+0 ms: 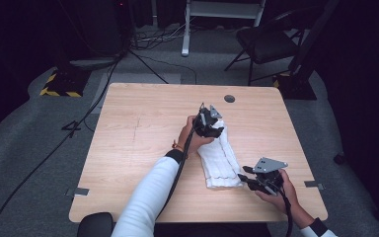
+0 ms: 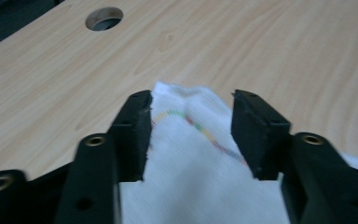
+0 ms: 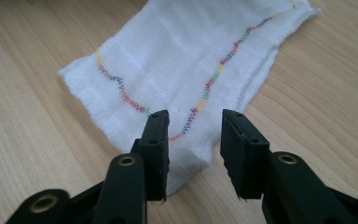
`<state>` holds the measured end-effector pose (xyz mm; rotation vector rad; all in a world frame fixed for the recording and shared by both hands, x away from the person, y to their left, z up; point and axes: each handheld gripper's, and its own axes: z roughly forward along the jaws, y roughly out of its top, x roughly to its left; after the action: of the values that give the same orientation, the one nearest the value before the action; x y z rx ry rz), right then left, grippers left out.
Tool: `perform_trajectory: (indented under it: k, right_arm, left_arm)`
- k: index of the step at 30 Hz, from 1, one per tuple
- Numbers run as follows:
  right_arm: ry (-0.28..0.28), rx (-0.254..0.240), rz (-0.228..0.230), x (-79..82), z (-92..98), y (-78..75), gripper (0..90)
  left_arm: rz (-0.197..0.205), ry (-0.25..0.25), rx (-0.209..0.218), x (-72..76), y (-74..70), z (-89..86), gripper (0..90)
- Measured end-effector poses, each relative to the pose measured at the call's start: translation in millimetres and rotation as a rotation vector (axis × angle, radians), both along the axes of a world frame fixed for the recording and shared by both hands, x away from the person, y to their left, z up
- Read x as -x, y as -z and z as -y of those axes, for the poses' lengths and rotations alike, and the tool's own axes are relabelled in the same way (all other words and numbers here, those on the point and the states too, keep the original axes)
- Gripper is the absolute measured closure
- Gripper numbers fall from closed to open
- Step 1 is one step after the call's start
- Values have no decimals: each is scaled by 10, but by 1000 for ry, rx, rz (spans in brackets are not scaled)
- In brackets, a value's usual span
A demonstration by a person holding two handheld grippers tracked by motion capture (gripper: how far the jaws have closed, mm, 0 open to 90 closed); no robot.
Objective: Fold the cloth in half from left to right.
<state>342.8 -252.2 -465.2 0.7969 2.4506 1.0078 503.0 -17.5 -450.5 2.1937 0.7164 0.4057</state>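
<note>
A white cloth (image 1: 219, 159) with a multicolour zigzag stitch lies folded into a long strip on the wooden table (image 1: 138, 133), right of centre. My left gripper (image 1: 213, 129) sits at its far end. In the left gripper view the left gripper (image 2: 192, 100) is open, the cloth (image 2: 191, 158) rising between the jaws and brushing the left one. My right gripper (image 1: 244, 178) is at the strip's near right corner. In the right gripper view the right gripper (image 3: 195, 116) stands open just above the corner of the cloth (image 3: 177, 60), pads apart from it.
A round cable hole (image 1: 229, 98) is cut in the table near its far edge, beyond the left gripper, and the hole (image 2: 104, 18) is seen ahead of its jaws. A black chair (image 1: 269, 42) and floor cables lie behind the table.
</note>
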Motion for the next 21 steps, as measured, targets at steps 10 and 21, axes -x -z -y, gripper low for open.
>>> perform_trajectory:
  k: [10,21]
  right_arm:
    - [37,26,3,-113,139,31,535]
    - [-4,24,-37,-167,116,75,476]
  left_arm:
    - [-27,146,-72,694,72,-222,307]
    - [-48,246,-172,1163,315,-144,324]
